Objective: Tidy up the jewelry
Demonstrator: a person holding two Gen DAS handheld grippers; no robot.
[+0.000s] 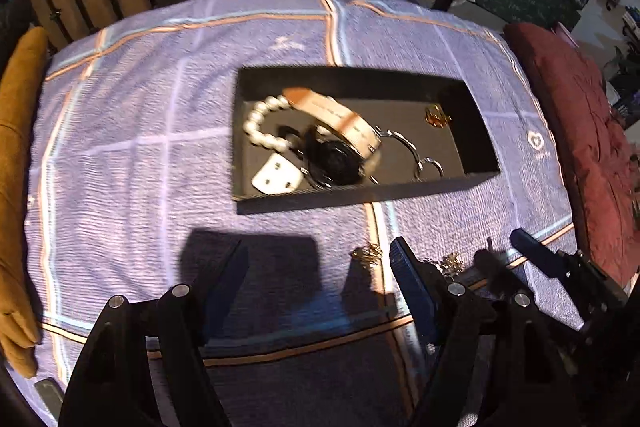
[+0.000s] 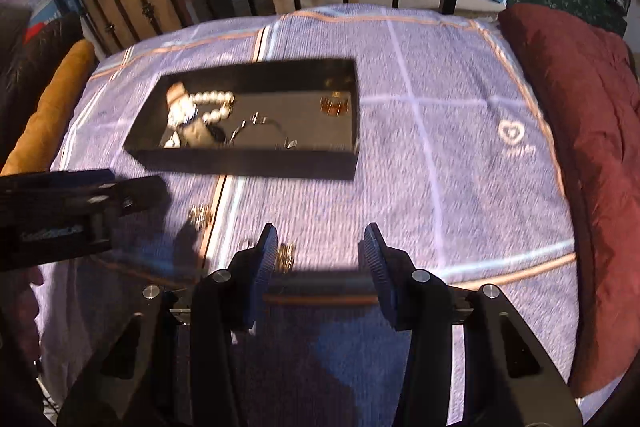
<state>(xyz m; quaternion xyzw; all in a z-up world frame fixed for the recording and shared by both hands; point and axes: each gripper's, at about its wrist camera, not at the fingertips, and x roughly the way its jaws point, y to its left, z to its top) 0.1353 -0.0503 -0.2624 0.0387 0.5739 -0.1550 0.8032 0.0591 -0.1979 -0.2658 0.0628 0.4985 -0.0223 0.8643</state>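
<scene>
Box (image 1: 360, 195): 12 o'clock, collecting jewelry.
Left claw (image 1: 320, 275): wide, empty.
Right claw (image 2: 320, 255): wide, nearing gold piece (image 2: 286, 255) to grasp.

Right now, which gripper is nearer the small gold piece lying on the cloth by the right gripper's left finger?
Right. The gold piece lies just inside the right gripper's left finger, between its open fingers. The left gripper is off to the piece's left, also open.

One black tray (image 1: 360, 193) sits on one checked bedspread (image 1: 140, 107). Inside lie one pearl bracelet (image 1: 262, 129), one wide cuff bangle (image 1: 340, 119), one gold earring (image 1: 437, 117) and one white tag (image 1: 276, 177). Two small gold pieces (image 2: 200, 215) (image 2: 286, 255) lie outside. One maroon cushion (image 2: 580, 131) and one mustard cushion (image 2: 52, 107) flank it.
</scene>
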